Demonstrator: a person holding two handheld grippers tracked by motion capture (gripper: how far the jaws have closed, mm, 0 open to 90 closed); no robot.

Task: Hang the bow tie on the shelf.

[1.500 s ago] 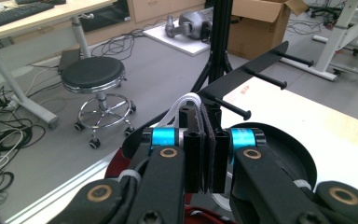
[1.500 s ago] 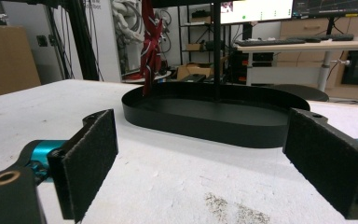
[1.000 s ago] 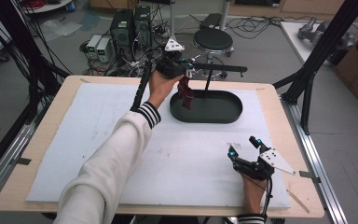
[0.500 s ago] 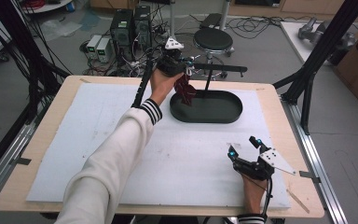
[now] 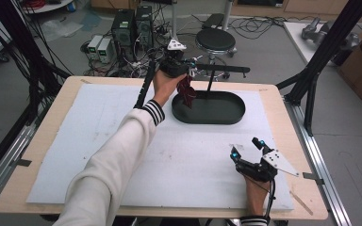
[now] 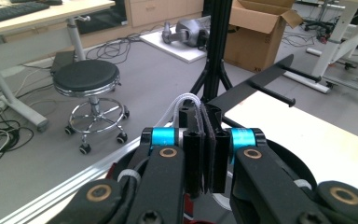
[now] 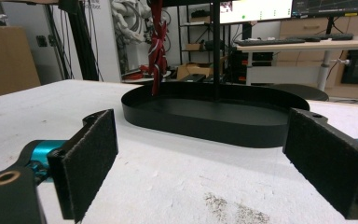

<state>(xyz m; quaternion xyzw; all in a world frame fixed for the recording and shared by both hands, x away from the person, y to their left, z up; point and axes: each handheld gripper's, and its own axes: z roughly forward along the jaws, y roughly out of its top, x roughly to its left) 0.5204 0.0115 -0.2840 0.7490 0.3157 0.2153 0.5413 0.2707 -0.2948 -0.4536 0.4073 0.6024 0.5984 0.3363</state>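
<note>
- Two grippers in play: left gripper (image 5: 181,66) is raised at the far edge of the table (image 5: 52,117), right gripper (image 5: 250,153) sits low at the near right corner on the white mat (image 5: 99,141).
- Left jaws are pressed together on the top end of a dark red cord (image 5: 186,92); in the left gripper view the pads meet with a thin white loop (image 6: 186,100) sticking out above them.
- Cord hangs near vertical, long axis up-down, lower end pointing down into the near-left part of the black oval tray (image 5: 235,115). Cannot tell whether its tip touches the tray floor.
- Tray has an upright post (image 5: 209,87) carrying a horizontal black bar (image 5: 226,69); left gripper is just beside the bar's left end.
- Right jaws stand wide apart, nothing between the pads (image 7: 91,158); they point toward the tray, well apart from it.
- Right gripper view: cord (image 7: 157,46) is red with white strands, hanging over the tray's left rim (image 7: 135,105).
</note>
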